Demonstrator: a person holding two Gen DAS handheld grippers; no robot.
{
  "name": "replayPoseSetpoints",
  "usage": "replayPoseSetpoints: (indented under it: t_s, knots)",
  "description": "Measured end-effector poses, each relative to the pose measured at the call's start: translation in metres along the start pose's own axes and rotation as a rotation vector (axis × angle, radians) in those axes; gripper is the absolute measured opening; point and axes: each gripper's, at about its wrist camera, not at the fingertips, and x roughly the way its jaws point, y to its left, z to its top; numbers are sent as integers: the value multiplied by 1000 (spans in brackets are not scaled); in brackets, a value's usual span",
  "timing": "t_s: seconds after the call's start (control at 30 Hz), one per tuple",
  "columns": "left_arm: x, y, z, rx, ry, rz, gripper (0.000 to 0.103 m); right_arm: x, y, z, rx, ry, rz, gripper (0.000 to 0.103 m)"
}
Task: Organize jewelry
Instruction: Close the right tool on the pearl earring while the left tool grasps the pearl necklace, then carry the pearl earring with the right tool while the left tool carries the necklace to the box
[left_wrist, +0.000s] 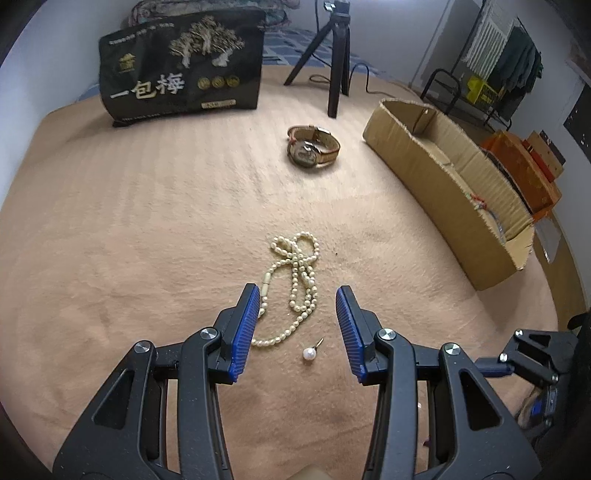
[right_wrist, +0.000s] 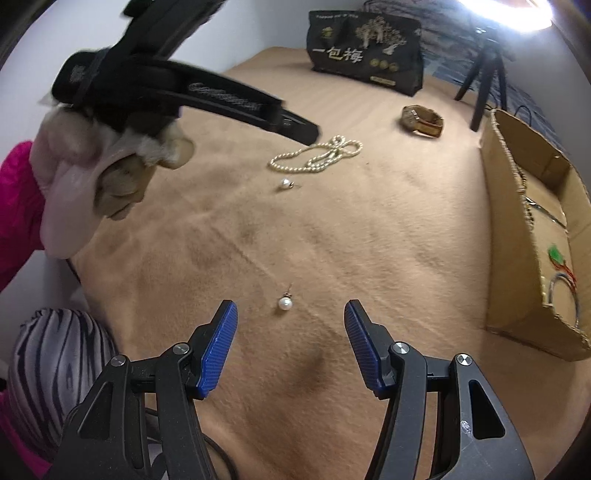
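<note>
On the tan blanket, a pearl necklace (left_wrist: 295, 284) lies just ahead of my left gripper (left_wrist: 297, 295), which is open and empty with its fingers either side of it. A pearl earring (left_wrist: 309, 352) lies between those fingers. A gold watch (left_wrist: 312, 147) sits farther back. In the right wrist view my right gripper (right_wrist: 290, 314) is open and empty, with a second pearl earring (right_wrist: 285, 302) between its fingertips. The necklace (right_wrist: 317, 157), first earring (right_wrist: 285, 184) and watch (right_wrist: 423, 120) lie beyond. The left gripper's body (right_wrist: 221, 99) hangs over them.
A shallow cardboard box (left_wrist: 454, 184) along the right holds several small pieces (right_wrist: 559, 266). A black printed bag (left_wrist: 181, 66) and a black tripod (left_wrist: 334, 55) stand at the back. The person's gloved hand (right_wrist: 92, 158) is at the left.
</note>
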Motion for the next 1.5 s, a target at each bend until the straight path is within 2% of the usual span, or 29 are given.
replayPoseSetpoints:
  t_s: [0.33, 0.47, 0.57, 0.63, 0.67, 0.73, 1.0, 1.5]
  knots:
    - [41, 0, 7, 14, 45, 65, 44, 18, 13, -8, -61, 12, -62, 60]
    - [50, 0, 13, 28, 38, 87, 44, 22, 15, -9, -82, 11, -88, 59]
    - [53, 1, 17, 23, 30, 103, 42, 23, 17, -8, -95, 6, -108, 46]
    - [53, 0, 17, 28, 16, 123, 24, 22, 16, -7, -90, 1, -114, 30]
    - [52, -1, 16, 33, 11, 131, 22, 22, 15, -6, -87, 0, -116, 24]
    - [52, 0, 14, 40, 2, 141, 5, 22, 13, -6, -80, -2, -124, 8]
    - [37, 13, 10, 6, -29, 179, 2, 16, 4, -8, -13, -25, -104, 7]
    - [-33, 31, 0, -103, -159, 163, 2, -25, -6, -1, 51, -108, -137, 7]
